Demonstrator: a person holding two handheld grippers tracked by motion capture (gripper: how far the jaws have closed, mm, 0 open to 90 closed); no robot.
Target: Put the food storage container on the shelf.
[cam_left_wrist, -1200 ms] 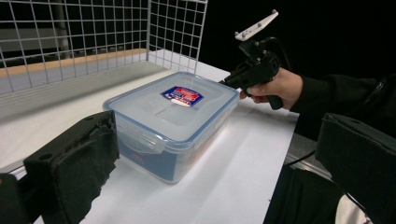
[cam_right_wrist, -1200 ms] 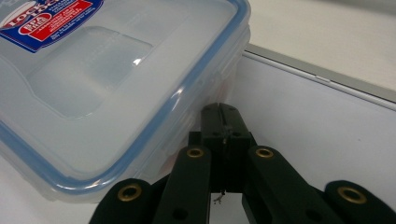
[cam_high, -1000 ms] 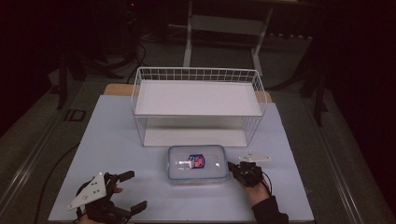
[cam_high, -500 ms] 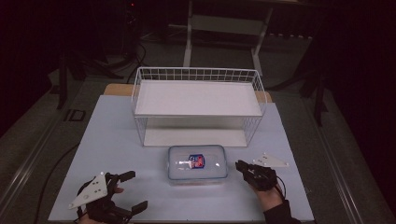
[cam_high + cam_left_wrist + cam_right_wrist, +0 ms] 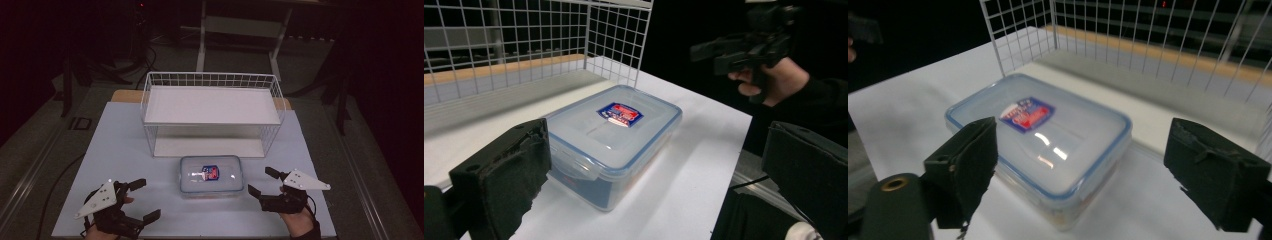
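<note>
Clear box (image 5: 212,175) with blue-rimmed lid, red-and-blue label (image 5: 210,172); white wire rack (image 5: 212,112).

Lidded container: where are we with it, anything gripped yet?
Done: the lidded container sits closed on the table, in front of the wire shelf. In hand: nothing. The right gripper, jaws just opened with nothing between them, hangs beside it; the left gripper is open too, apart. Left: apparently gripping it and moving it, perhaps to the shelf.

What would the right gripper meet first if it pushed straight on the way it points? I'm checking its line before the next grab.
Most likely the lidded plastic container, which lies straight ahead of the right gripper and its open jaws. The gripper seems slightly raised, so depth is uncertain.
</note>
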